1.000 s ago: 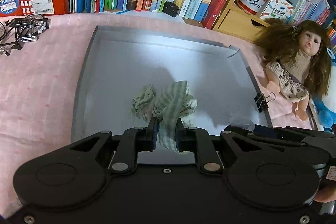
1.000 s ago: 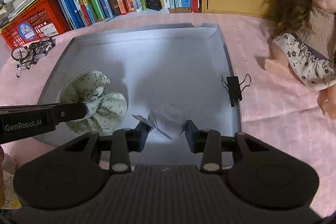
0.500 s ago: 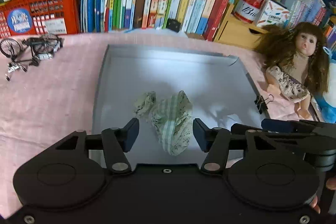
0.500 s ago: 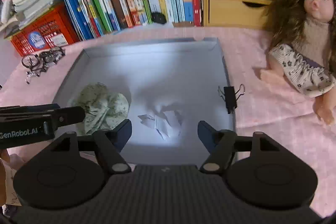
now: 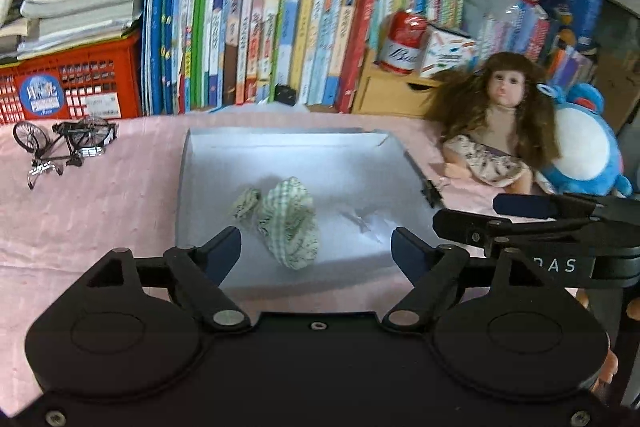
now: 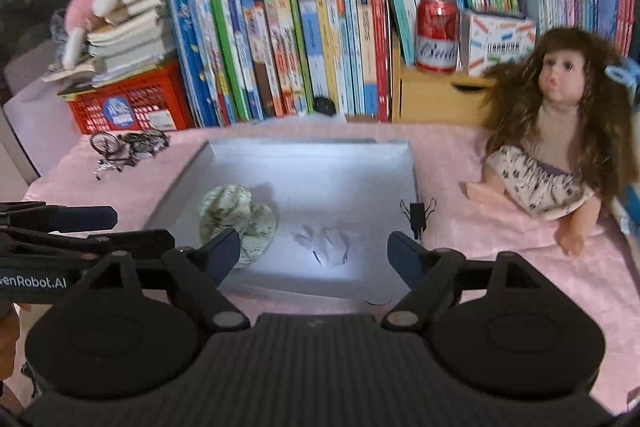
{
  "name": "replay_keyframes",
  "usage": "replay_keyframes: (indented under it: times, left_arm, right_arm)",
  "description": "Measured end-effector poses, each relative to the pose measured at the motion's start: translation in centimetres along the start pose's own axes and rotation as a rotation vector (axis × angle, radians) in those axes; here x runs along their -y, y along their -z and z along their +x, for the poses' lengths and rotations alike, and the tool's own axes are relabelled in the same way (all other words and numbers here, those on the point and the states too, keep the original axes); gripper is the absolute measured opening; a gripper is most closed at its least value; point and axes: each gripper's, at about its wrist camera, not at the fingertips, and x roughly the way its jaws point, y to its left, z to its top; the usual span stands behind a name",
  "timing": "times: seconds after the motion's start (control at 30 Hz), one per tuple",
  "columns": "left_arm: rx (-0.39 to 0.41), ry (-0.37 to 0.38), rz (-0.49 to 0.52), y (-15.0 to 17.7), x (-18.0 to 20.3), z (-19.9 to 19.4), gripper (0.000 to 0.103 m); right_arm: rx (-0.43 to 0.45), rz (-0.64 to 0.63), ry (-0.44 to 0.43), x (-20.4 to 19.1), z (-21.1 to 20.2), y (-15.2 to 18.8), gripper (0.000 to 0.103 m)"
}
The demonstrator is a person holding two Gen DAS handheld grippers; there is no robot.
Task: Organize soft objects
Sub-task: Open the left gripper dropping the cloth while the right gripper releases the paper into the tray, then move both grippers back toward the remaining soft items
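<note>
A crumpled green patterned cloth (image 5: 289,223) lies in the grey tray (image 5: 280,155), left of middle; it also shows in the right wrist view (image 6: 236,219). A crumpled white tissue (image 6: 324,243) lies in the tray to its right, and shows faintly in the left wrist view (image 5: 368,221). My left gripper (image 5: 316,251) is open and empty, above the tray's near edge, clear of the cloth. My right gripper (image 6: 314,253) is open and empty, above the near edge, clear of the tissue.
A doll (image 6: 556,151) and a blue plush toy (image 5: 588,155) lie on the pink cloth at right. A black binder clip (image 6: 418,217) sits on the tray's right rim (image 6: 414,183). A model bicycle (image 5: 60,143) stands at left. Books, a red crate (image 5: 72,83) and a can (image 6: 436,35) line the back.
Both grippers opened, letting go of the green cloth and the white tissue in the tray, then drew back and up from the tray.
</note>
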Motion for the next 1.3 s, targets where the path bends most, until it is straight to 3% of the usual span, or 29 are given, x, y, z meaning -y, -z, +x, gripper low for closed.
replay_keyframes:
  times: [0.3, 0.73, 1.13, 1.3]
  left_arm:
    - [0.071, 0.046, 0.005, 3.1, 0.5, -4.6, 0.086]
    - [0.142, 0.011, -0.017, 8.8, 0.1, -8.2, 0.088]
    - [0.188, -0.046, 0.010, 13.3, -0.1, -9.8, 0.090]
    - [0.213, -0.078, 0.022, 15.3, -0.2, -10.1, 0.095]
  right_arm:
    - [0.126, -0.052, -0.005, -1.0, -4.8, 2.5, 0.095]
    - [0.277, -0.126, 0.029, -2.5, -9.2, 7.5, 0.103]
    - [0.331, -0.146, 0.047, -3.2, -10.2, 11.6, 0.103]
    - [0.350, -0.140, 0.044, -3.2, -10.5, 13.0, 0.103]
